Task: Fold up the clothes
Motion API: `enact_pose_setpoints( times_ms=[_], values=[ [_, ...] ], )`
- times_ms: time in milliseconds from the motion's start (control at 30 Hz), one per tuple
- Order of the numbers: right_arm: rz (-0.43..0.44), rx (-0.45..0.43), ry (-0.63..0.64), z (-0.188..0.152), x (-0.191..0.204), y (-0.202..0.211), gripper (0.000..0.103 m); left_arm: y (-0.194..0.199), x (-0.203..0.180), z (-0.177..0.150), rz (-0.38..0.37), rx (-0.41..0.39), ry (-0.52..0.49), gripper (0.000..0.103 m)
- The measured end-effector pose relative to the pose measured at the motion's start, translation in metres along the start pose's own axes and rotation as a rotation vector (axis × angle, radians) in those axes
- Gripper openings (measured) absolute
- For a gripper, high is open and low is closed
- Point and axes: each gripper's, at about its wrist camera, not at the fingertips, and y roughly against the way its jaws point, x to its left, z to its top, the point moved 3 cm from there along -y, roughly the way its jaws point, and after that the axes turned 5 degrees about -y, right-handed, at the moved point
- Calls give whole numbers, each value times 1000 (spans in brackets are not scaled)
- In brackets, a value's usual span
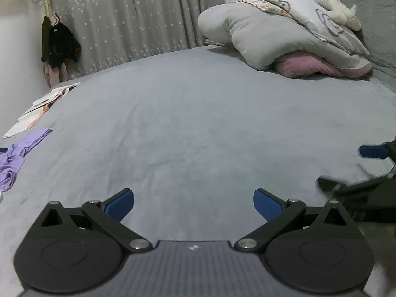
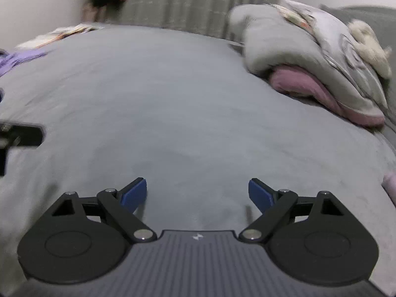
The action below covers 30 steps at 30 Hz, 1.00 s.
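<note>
A crumpled lilac garment lies at the left edge of the grey bed; it also shows in the right wrist view at the far left. My left gripper is open and empty, low over the bed's near middle. My right gripper is open and empty over the bed. One blue fingertip of the right gripper shows at the right edge of the left wrist view. Part of the left gripper's black body shows at the left edge of the right wrist view.
A heap of grey bedding with a pink blanket under it and a white plush toy lies at the far right. Papers lie at the bed's far left edge. Dark clothes hang by the curtain.
</note>
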Motion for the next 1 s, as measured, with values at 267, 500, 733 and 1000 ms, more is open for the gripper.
enact_pose_setpoints(
  times_ms=[267, 500, 733, 1000],
  values=[
    [-39, -5, -57, 15, -27, -49, 90, -53, 35, 0, 88, 70, 112, 102],
    [-2, -15, -37, 22, -23, -74, 91, -81, 52, 14, 104, 49, 130, 102],
    [-52, 9, -125, 20, -16, -78, 97, -109, 43, 8, 96, 56, 171, 103],
    [-22, 23, -178, 17, -18, -83, 102, -107, 47, 4, 88, 39, 218, 103]
  ],
)
